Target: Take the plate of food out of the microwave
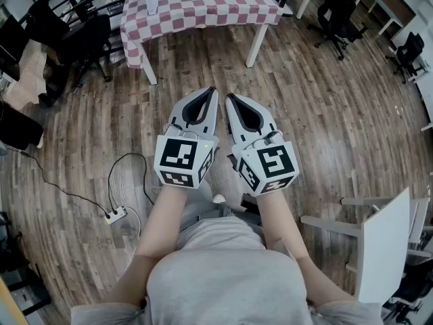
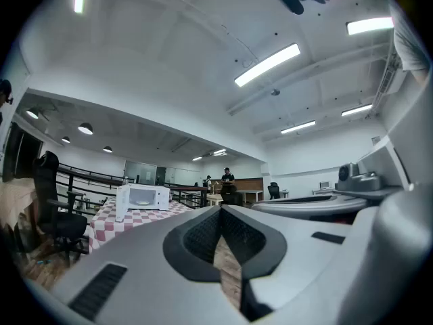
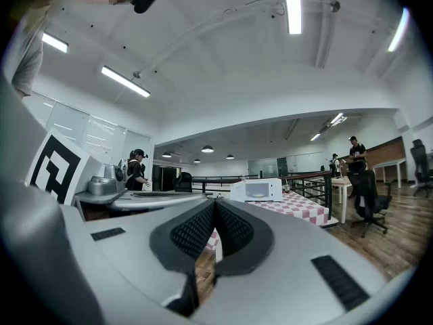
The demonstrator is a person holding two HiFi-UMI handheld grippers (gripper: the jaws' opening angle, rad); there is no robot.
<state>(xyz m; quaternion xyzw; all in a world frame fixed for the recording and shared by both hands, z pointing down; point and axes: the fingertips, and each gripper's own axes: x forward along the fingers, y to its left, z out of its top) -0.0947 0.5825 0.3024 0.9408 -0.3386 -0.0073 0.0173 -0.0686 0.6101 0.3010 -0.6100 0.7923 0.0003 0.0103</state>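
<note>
A white microwave [image 2: 142, 198] stands with its door closed on a table with a red-and-white checked cloth [image 1: 203, 5], some way ahead of me. The right gripper view shows the same microwave [image 3: 256, 189] just right of the jaws. No plate of food can be made out through its window. My left gripper [image 1: 212, 91] and right gripper [image 1: 229, 97] are held side by side at waist height over the wooden floor, pointing level toward the table. Both are shut with nothing between their jaws, as the left gripper [image 2: 220, 208] and right gripper [image 3: 215, 202] views confirm.
Black office chairs [image 1: 81, 36] stand left of the table, and more chairs [image 1: 338, 12] at the far right. A white chair [image 1: 385, 242] is close on my right. A power strip with cable [image 1: 116, 215] lies on the floor at left. People stand far behind [image 2: 228, 181].
</note>
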